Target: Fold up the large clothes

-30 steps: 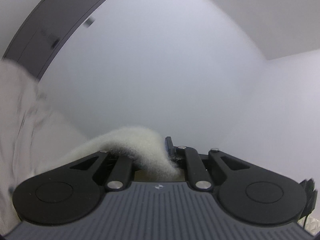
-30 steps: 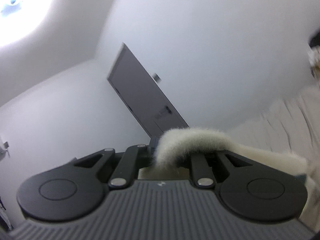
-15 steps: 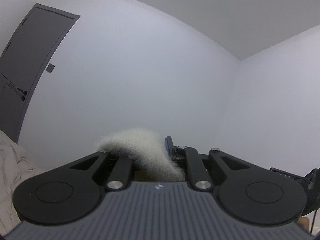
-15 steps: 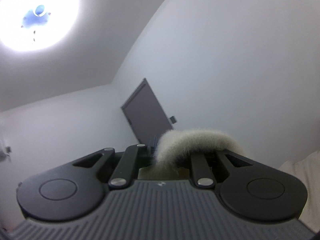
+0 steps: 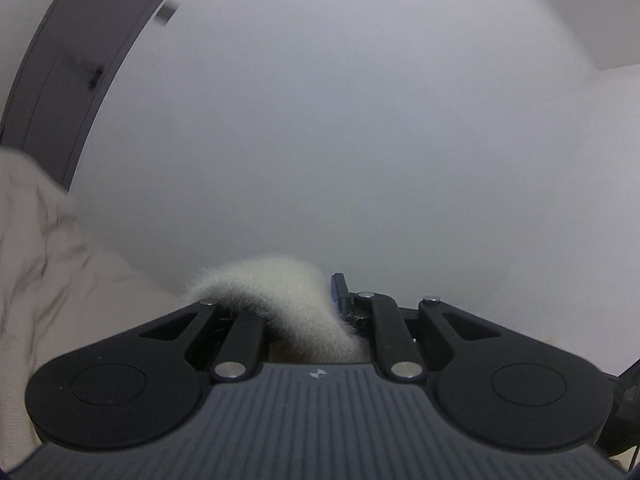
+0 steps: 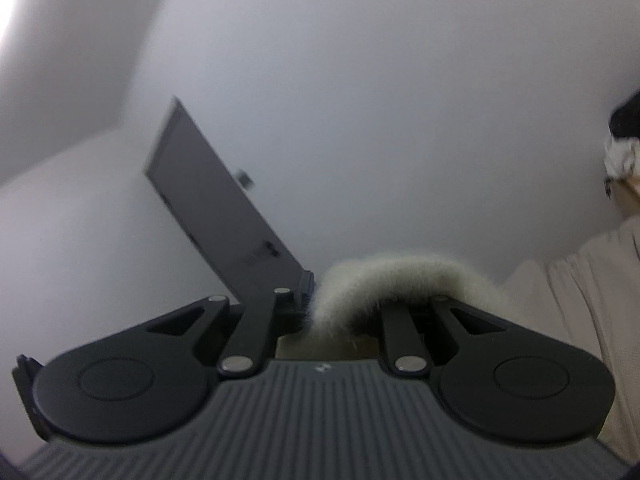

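Low in the centre of both wrist views, my left gripper (image 5: 320,320) and right gripper (image 6: 344,320) are each clamped on the fuzzy cream garment (image 5: 280,300) – I'd match heights and keep that edge taut before laying it on the bedding (image 5: 36,264).

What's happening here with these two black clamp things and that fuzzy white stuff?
A person holds a gripper in each hand, and both are clamped on a fuzzy white garment. The left gripper pinches one edge and the right gripper another, both raised so the cameras look at the walls and a dark door. Creased pale fabric shows at the frame edges; whether it belongs to the garment is unclear. No fold is visible.
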`<state>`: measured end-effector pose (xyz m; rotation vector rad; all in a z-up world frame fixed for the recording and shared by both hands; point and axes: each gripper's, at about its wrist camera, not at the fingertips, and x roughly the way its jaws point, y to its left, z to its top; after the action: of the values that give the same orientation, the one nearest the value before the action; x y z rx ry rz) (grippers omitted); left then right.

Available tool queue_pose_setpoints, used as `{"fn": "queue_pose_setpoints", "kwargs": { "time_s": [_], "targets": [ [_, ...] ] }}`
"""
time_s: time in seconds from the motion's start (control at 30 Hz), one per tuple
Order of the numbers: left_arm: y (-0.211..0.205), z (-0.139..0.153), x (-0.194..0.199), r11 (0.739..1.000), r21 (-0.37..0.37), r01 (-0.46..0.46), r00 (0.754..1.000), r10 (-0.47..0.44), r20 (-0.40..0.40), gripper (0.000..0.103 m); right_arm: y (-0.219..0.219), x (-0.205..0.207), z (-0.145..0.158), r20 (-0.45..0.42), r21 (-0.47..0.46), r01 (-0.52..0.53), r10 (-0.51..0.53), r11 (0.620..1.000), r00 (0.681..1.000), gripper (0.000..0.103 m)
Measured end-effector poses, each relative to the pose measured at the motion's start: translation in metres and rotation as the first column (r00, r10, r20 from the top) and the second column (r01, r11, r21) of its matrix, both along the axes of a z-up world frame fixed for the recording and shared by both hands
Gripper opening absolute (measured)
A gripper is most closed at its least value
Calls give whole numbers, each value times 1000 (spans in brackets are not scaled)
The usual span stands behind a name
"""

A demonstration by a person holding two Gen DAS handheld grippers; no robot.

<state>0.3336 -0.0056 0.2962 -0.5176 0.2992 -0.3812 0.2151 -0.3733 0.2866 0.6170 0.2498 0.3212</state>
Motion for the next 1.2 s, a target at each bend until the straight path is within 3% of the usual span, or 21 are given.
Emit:
{"fn": "queue_pose_setpoints", "kwargs": {
  "time_s": [0.17, 0.33, 0.47, 0.5, 0.6, 0.7, 0.8, 0.83, 0.87, 0.9, 0.93, 1.1, 1.2],
  "targets": [
    [-18, -124, 152, 999, 30, -15, 991, 19, -136, 15, -7, 142, -109, -143, 7, 16, -15, 1000, 990, 18],
    [-34, -247, 256, 997, 72, -3, 974, 20, -227, 15, -22, 262, -242, -267, 20, 20, -14, 1000, 963, 18],
    [-48, -321, 318, 992, 121, 36, 955, 1, -297, 15, -31, 319, -322, -321, 24, 15, -7, 1000, 947, 19],
    [-42, -336, 351, 990, 132, 43, 949, 1, -316, 15, -34, 329, -338, -338, 22, 9, -1, 1000, 941, 19],
    [-47, -374, 385, 986, 153, 63, 935, -4, -355, 15, -33, 362, -374, -399, 37, 11, 5, 999, 917, 19],
    [-50, -401, 402, 986, 151, 73, 924, -9, -382, 15, -34, 368, -397, -412, 74, 8, 24, 997, 911, 22],
    [-48, -413, 411, 982, 154, 106, 923, -39, -383, 18, -33, 369, -395, -412, 73, -30, 58, 997, 909, 30],
    [-47, -411, 411, 982, 145, 125, 920, -60, -388, 29, -33, 371, -396, -419, 68, -52, 76, 996, 905, 39],
    [-45, -409, 410, 979, 129, 157, 918, -97, -384, 47, -32, 371, -389, -421, 70, -73, 96, 995, 902, 45],
    [-37, -403, 404, 975, 125, 183, 919, -124, -373, 57, -31, 373, -378, -421, 68, -90, 110, 994, 900, 57],
    [-36, -398, 398, 968, 139, 208, 926, -150, -347, 66, -31, 369, -375, -417, 57, -107, 121, 993, 901, 61],
    [-34, -371, 338, 930, 178, 322, 924, -269, -271, 67, -21, 344, -360, -375, -10, -186, 168, 983, 911, 62],
    [-39, -370, 298, 884, 267, 383, 914, -321, -247, 67, -12, 324, -356, -342, -54, -226, 195, 973, 919, 62]
  ]
}}
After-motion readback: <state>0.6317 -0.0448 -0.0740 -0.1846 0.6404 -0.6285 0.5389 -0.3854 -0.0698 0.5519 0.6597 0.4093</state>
